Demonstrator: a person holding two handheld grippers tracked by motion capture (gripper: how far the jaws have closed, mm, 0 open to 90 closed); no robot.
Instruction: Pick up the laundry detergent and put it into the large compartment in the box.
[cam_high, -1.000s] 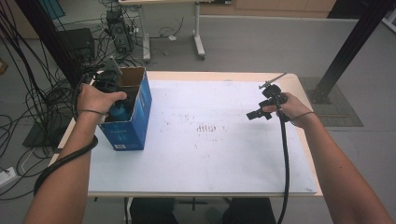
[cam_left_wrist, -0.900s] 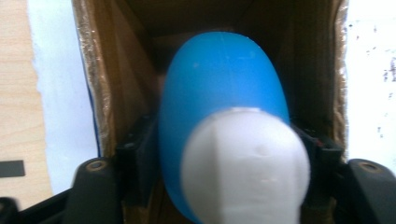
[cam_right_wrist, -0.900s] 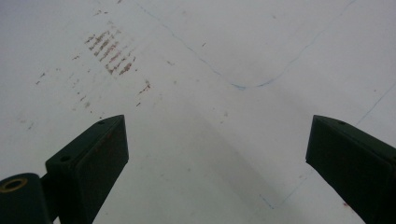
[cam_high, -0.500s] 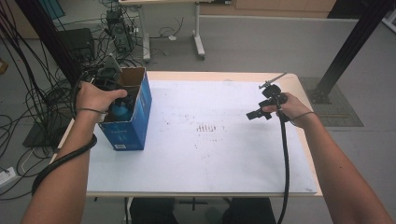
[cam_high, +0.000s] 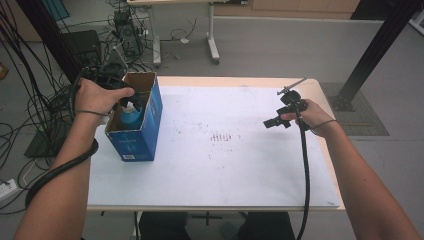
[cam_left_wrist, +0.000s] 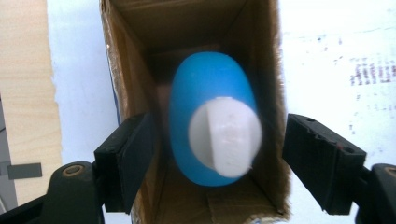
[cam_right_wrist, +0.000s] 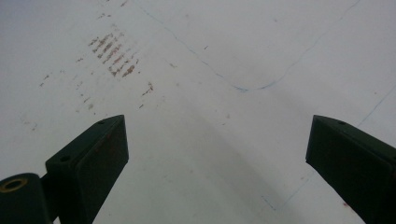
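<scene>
At the table's far left stands an open blue cardboard box (cam_high: 136, 131) with a blue bottle (cam_left_wrist: 211, 116), white cap (cam_left_wrist: 225, 136) up, inside. The box's white print is too small to read. The left gripper (cam_left_wrist: 215, 163) hangs over the opening, its jaws just parted, clear of the bottle. The right gripper (cam_right_wrist: 215, 154) gapes empty above the white table (cam_high: 240, 170).

Blue bottle (cam_left_wrist: 210, 126) with a white cap (cam_left_wrist: 225, 136) in a blue box (cam_high: 145, 131) on a white sheet (cam_high: 225, 170).

The box is brown cardboard inside and carries faint pale print on its blue side. The sheet bears rows of small reddish-brown marks (cam_high: 225, 138) and thin blue lines. The table (cam_high: 320, 95) edge is pale wood. Both grippers (cam_high: 280, 117) are black, with black cables.
</scene>
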